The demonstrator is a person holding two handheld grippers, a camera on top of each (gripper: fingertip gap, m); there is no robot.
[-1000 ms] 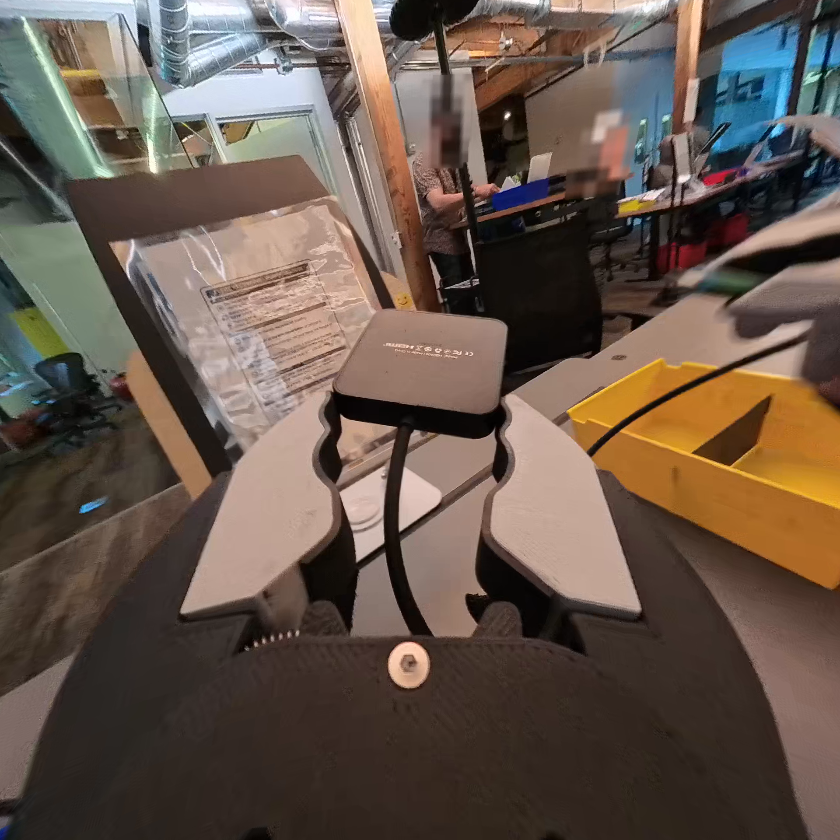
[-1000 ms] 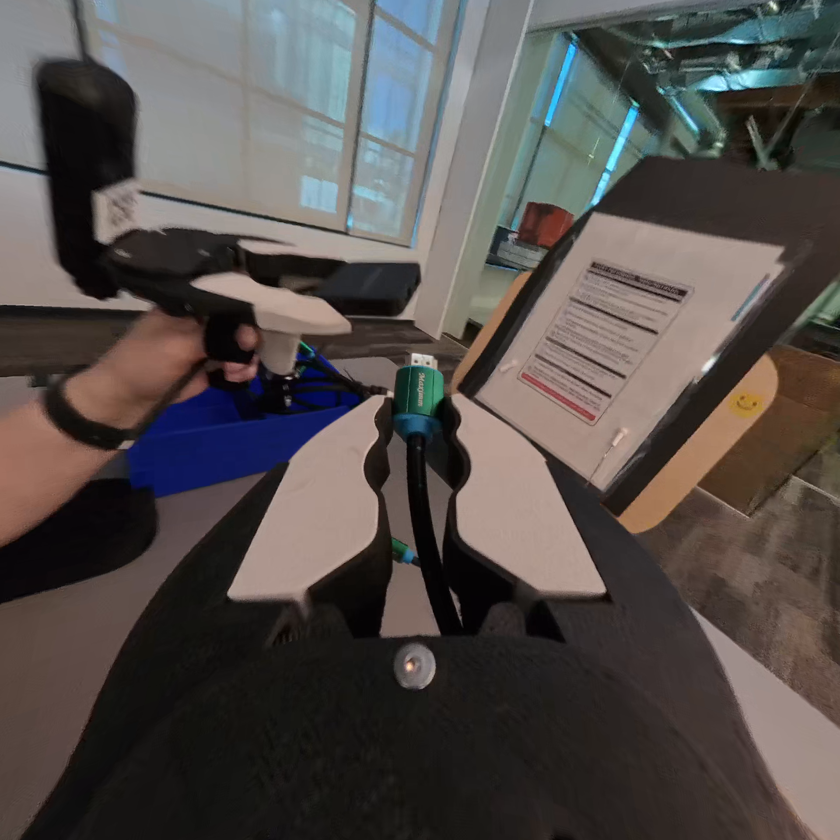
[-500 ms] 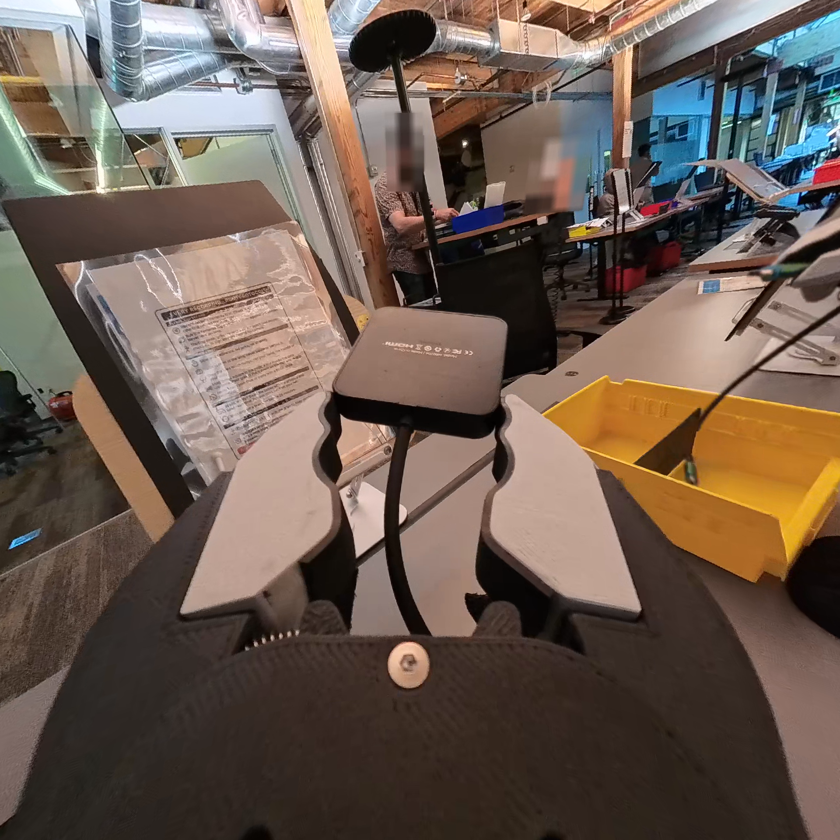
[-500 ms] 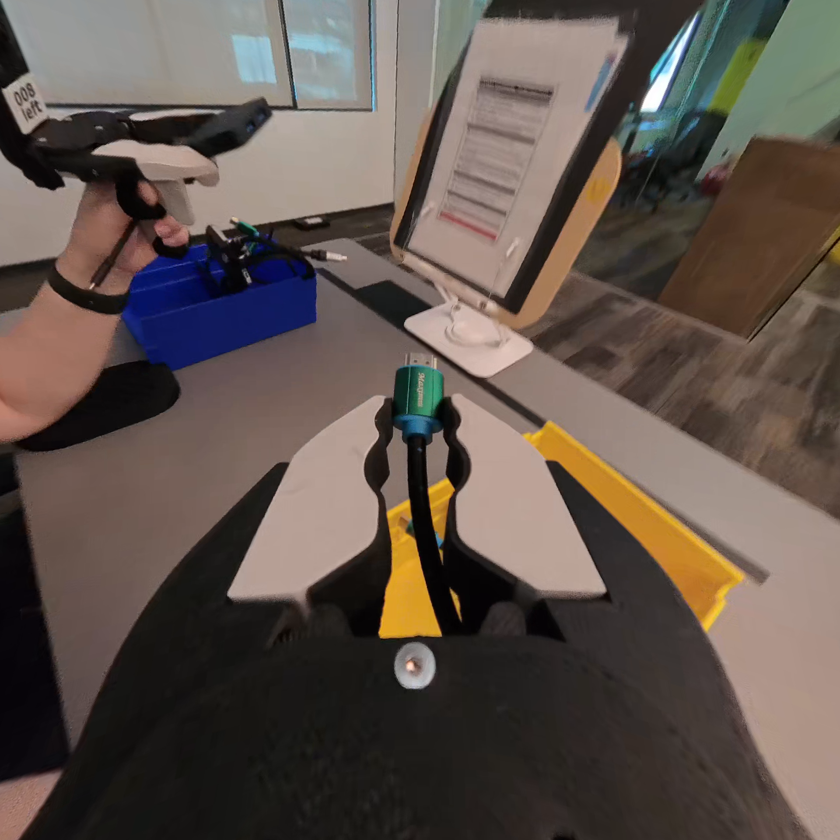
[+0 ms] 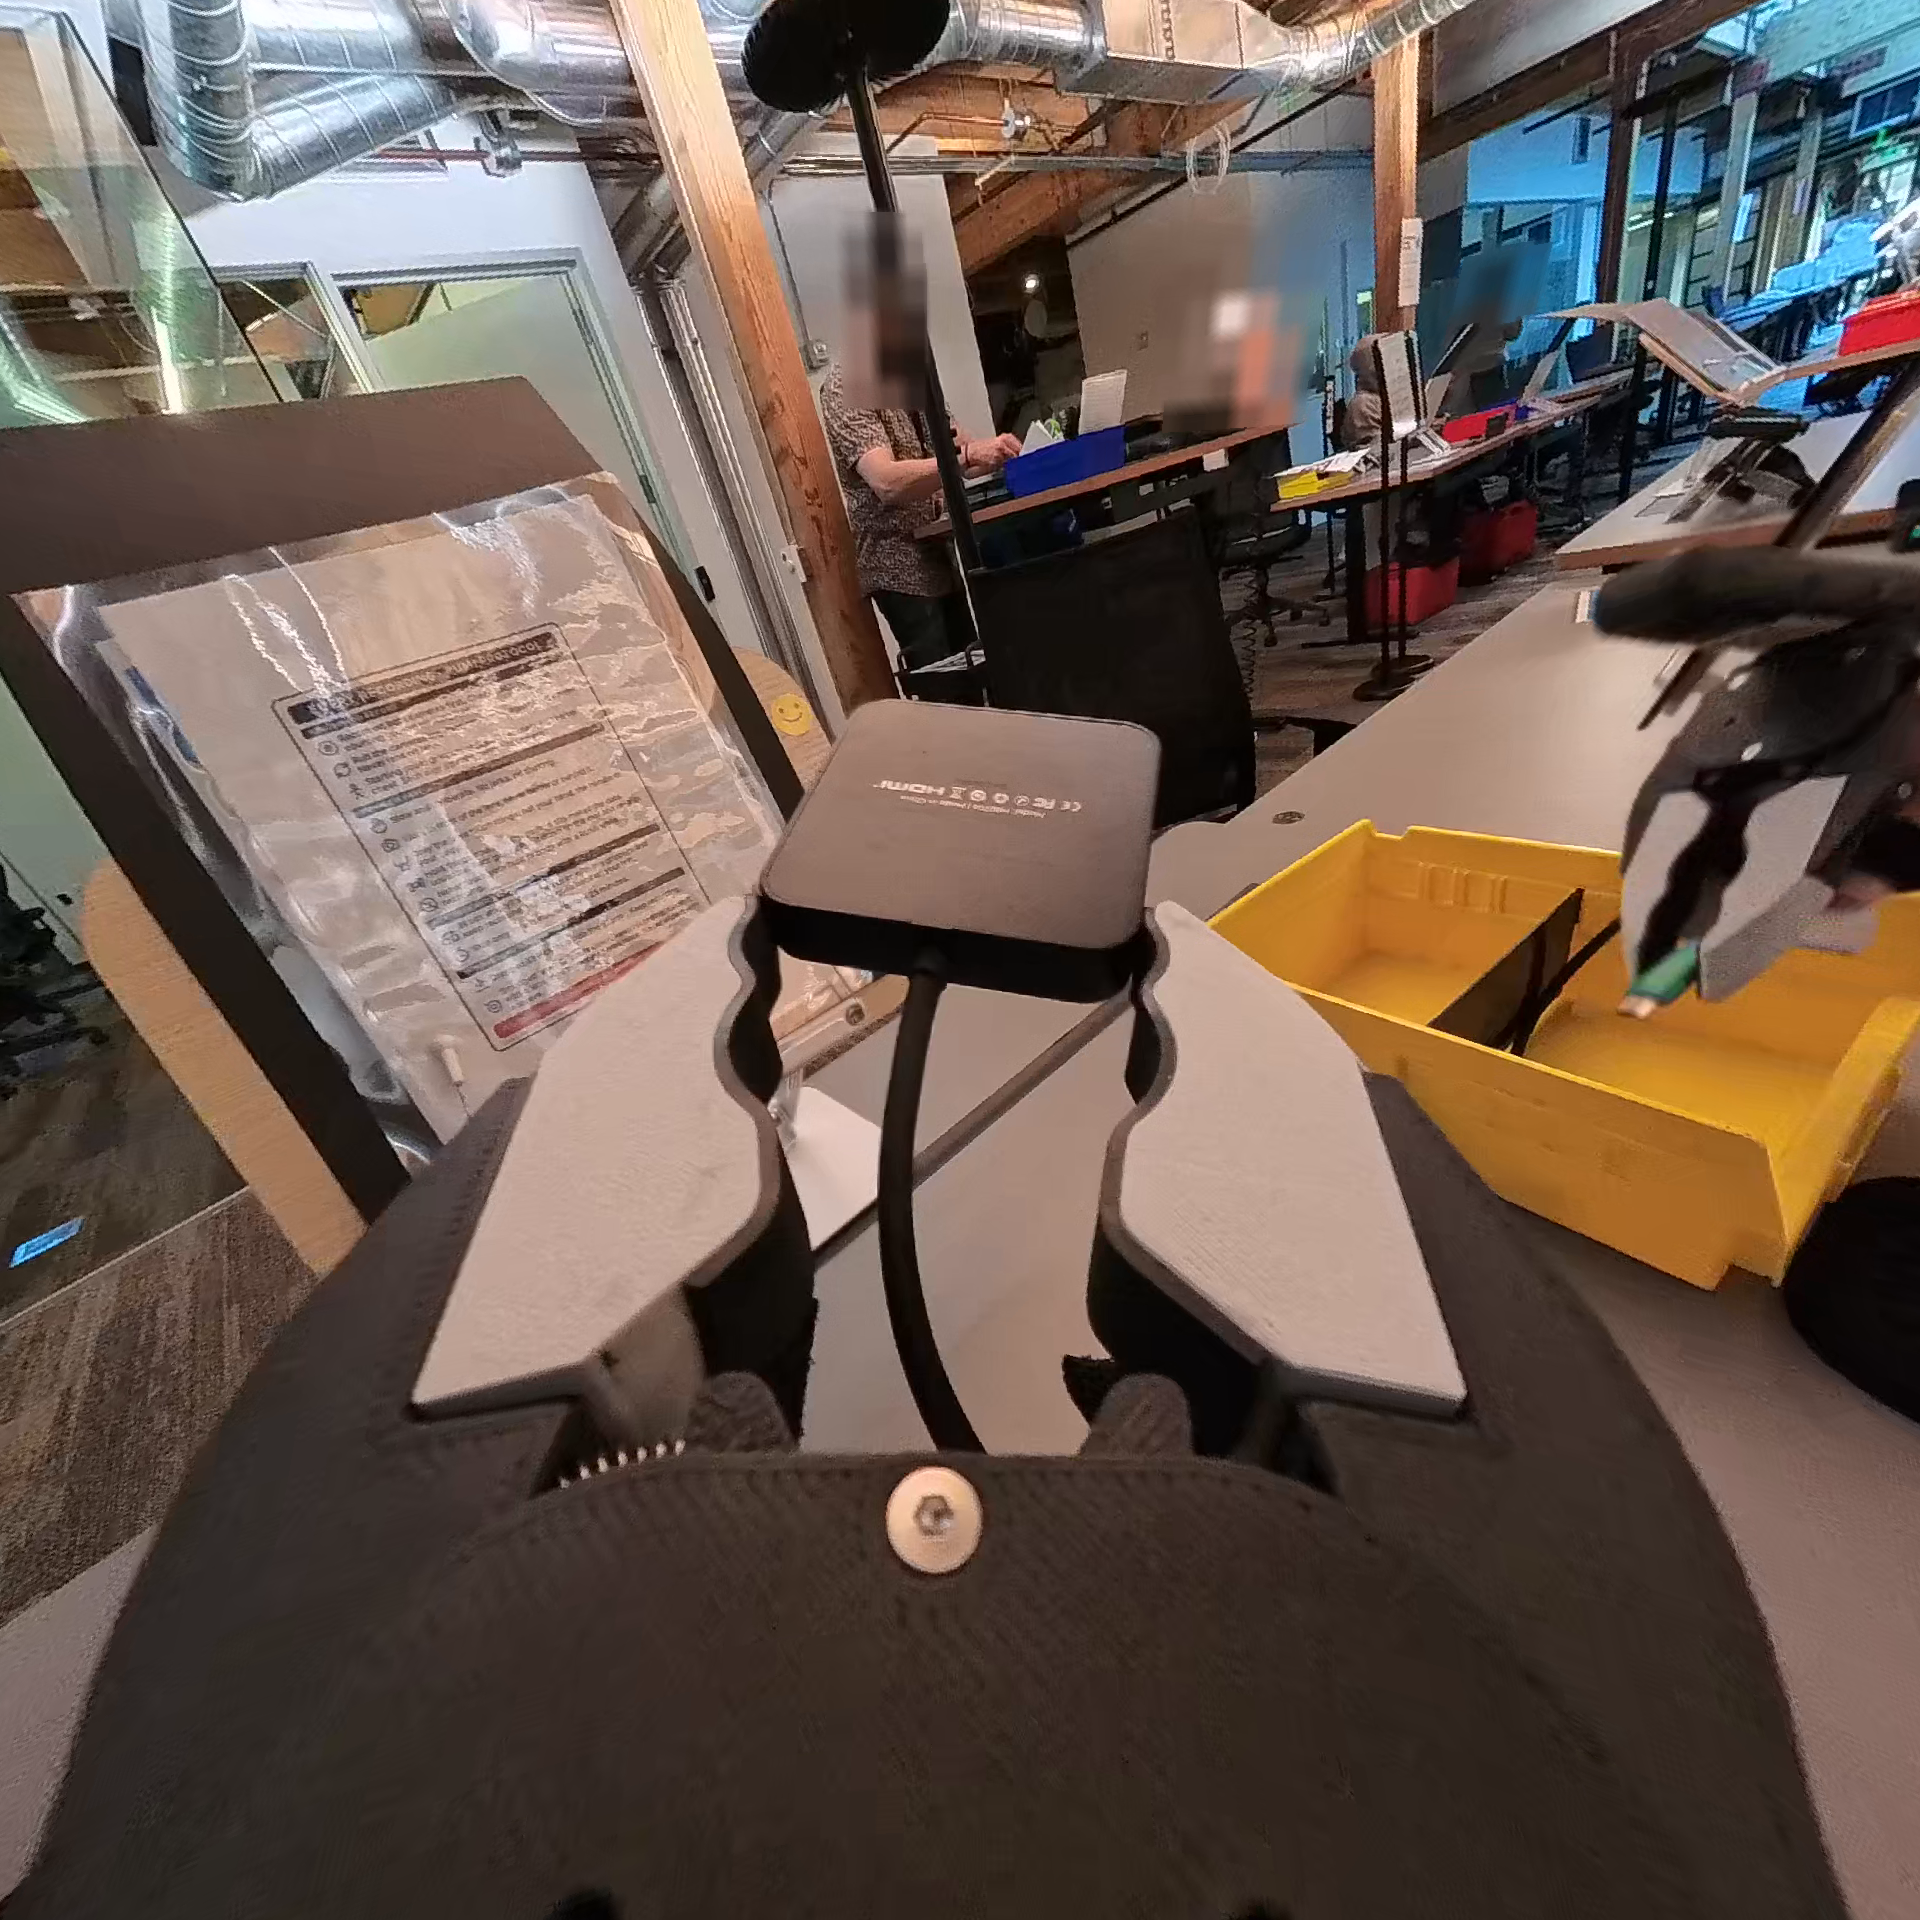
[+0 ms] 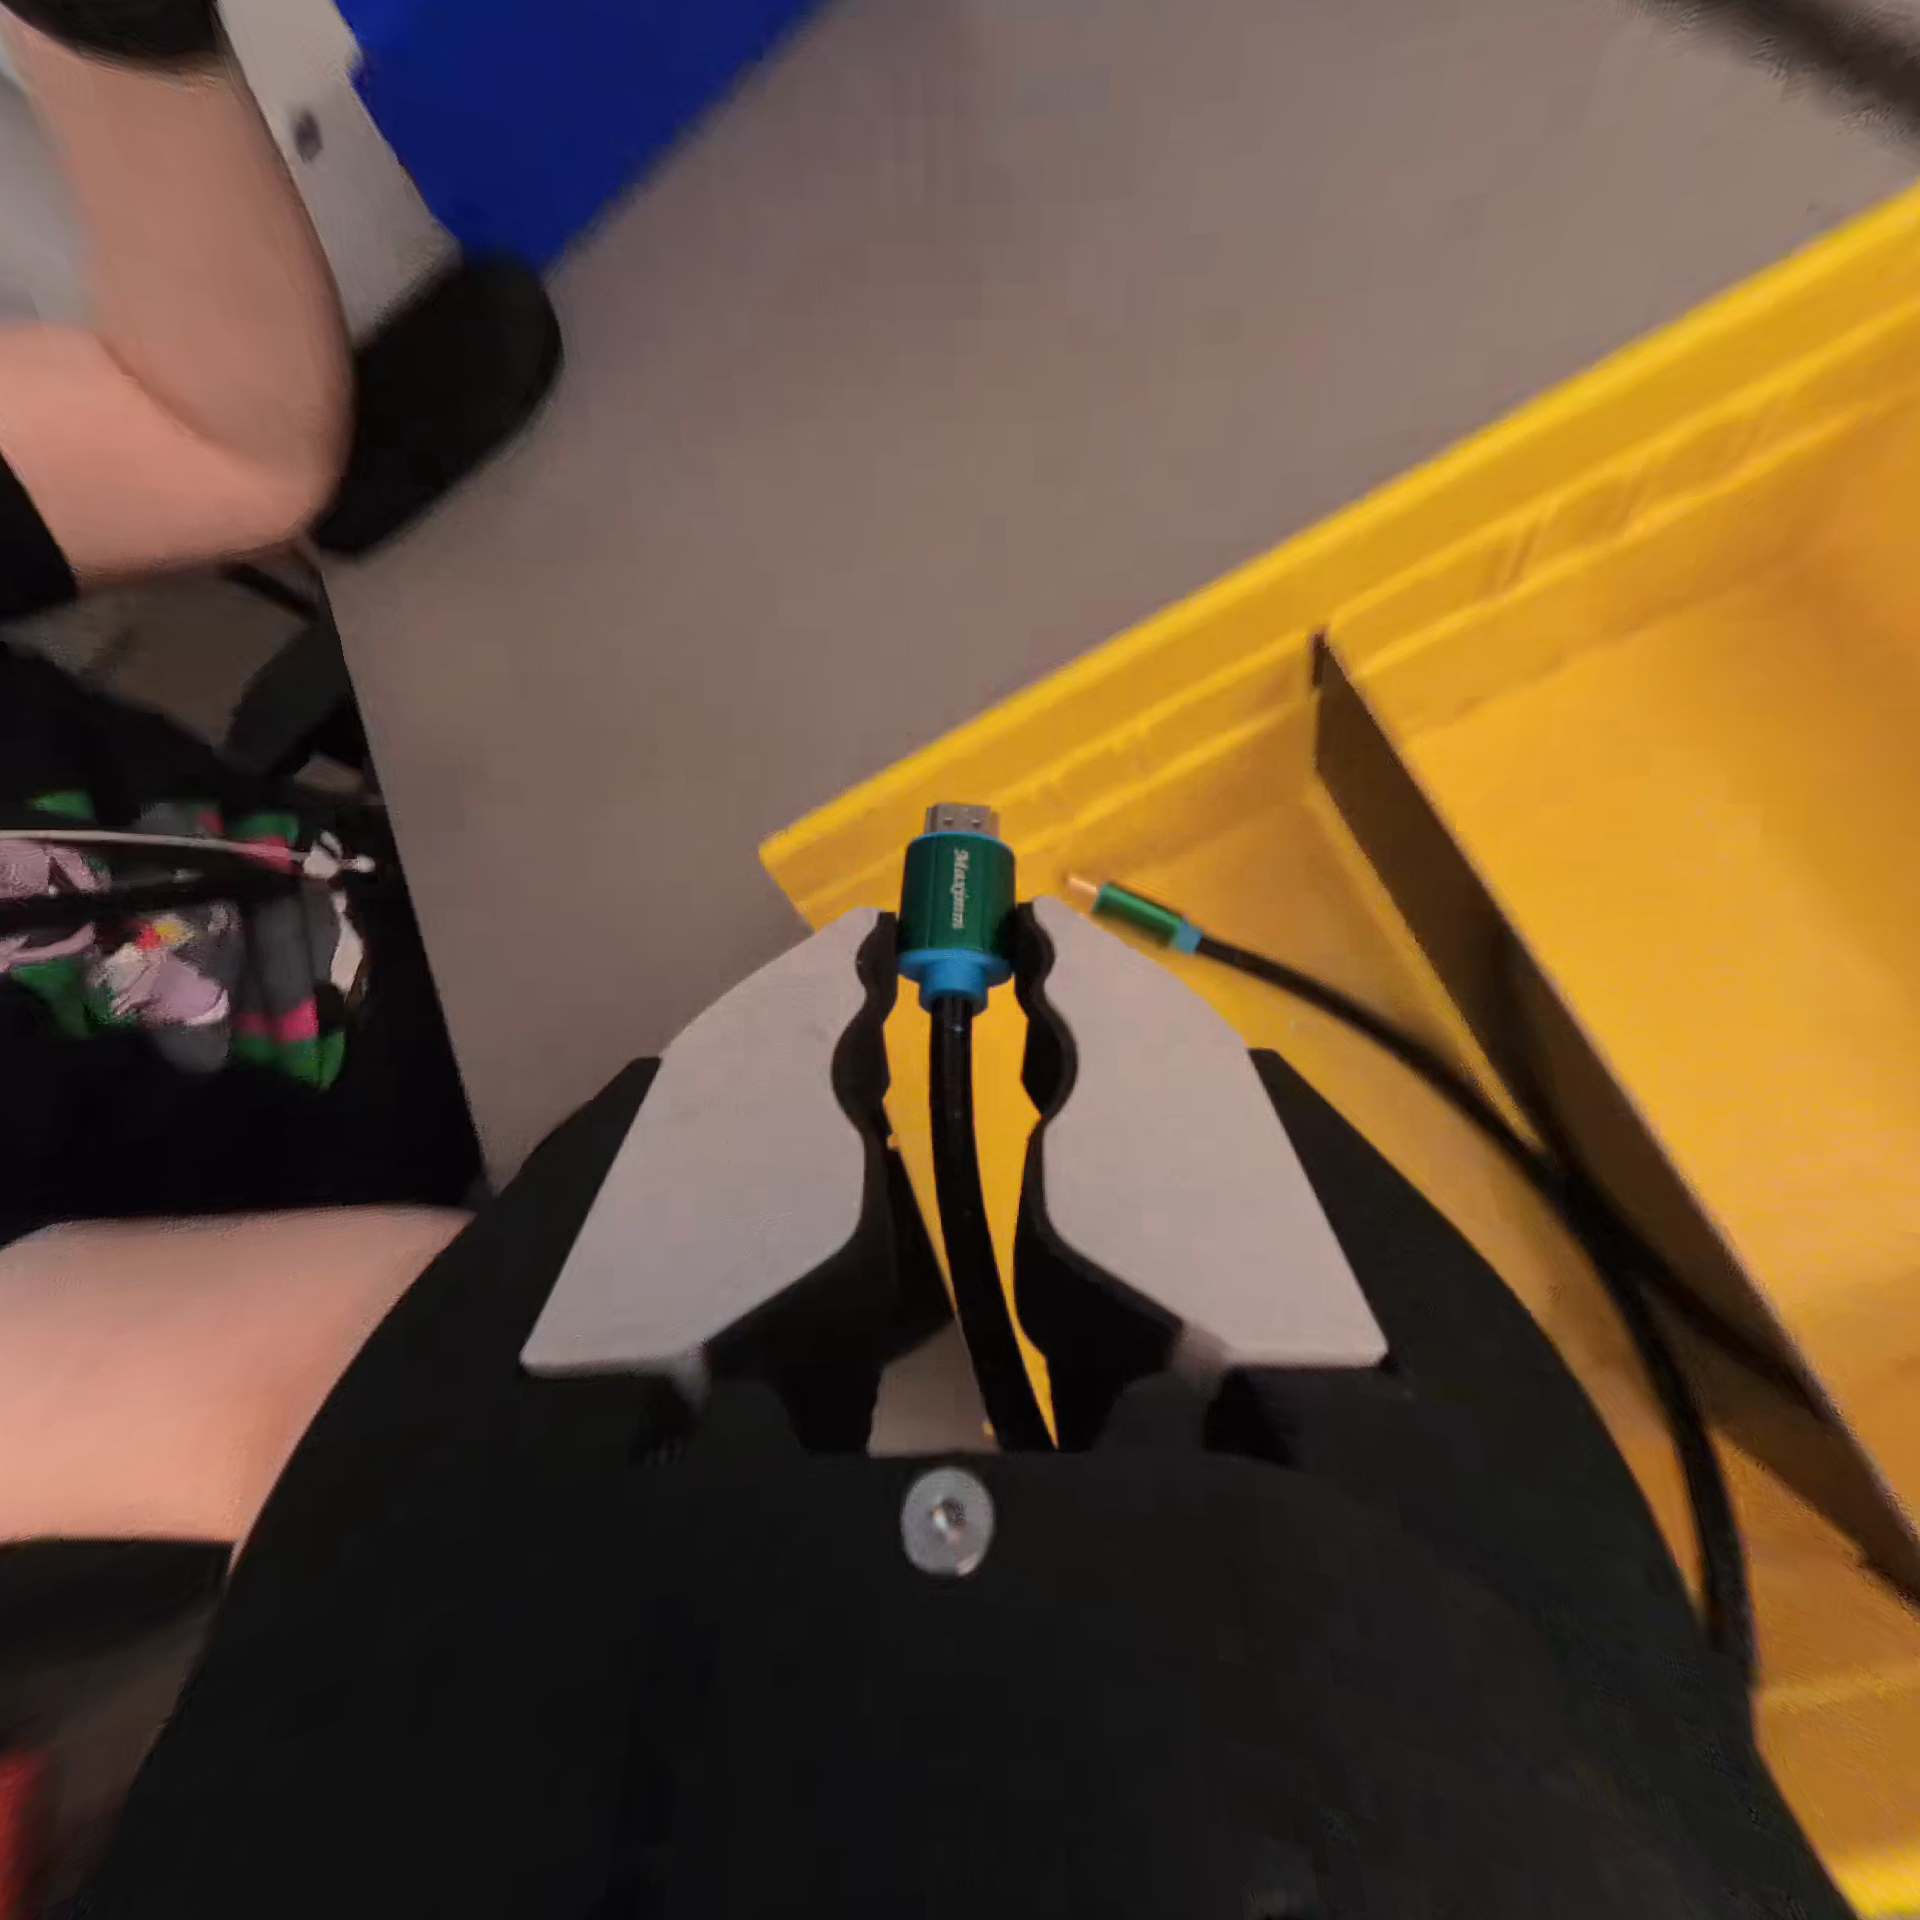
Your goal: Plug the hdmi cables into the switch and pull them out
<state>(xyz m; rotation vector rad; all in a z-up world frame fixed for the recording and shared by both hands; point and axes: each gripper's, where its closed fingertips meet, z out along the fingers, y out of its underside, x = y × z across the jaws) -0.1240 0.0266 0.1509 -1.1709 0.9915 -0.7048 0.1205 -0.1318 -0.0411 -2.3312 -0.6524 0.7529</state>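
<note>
My left gripper (image 5: 951, 940) is shut on a flat black HDMI switch (image 5: 966, 842) and holds it up in the air, its short black lead hanging back between the fingers. My right gripper (image 6: 954, 914) is shut on a green HDMI plug (image 6: 954, 899) with a blue collar and black cable, pointing down over the near-left corner of the yellow bin (image 6: 1558, 727). The cable's other green plug (image 6: 1132, 914) lies inside that bin. In the left wrist view the right gripper (image 5: 1683, 977) hangs tilted down over the yellow bin (image 5: 1558, 1132) with the green plug (image 5: 1662, 982) at its tip.
A slanted stand (image 5: 343, 790) with a bagged printed sheet stands at the left on the grey table (image 5: 1455, 748). A black divider (image 5: 1507, 977) splits the yellow bin. A blue bin (image 6: 540, 94) and the person's arm (image 6: 156, 364) show at the right wrist view's upper left. People work at desks behind. The gap from one gripper's tips to the other's is roughly 35 cm.
My right gripper has swung away from the switch and tipped down over the yellow bin, still holding the green plug. My left gripper keeps the switch raised, turned slightly.
</note>
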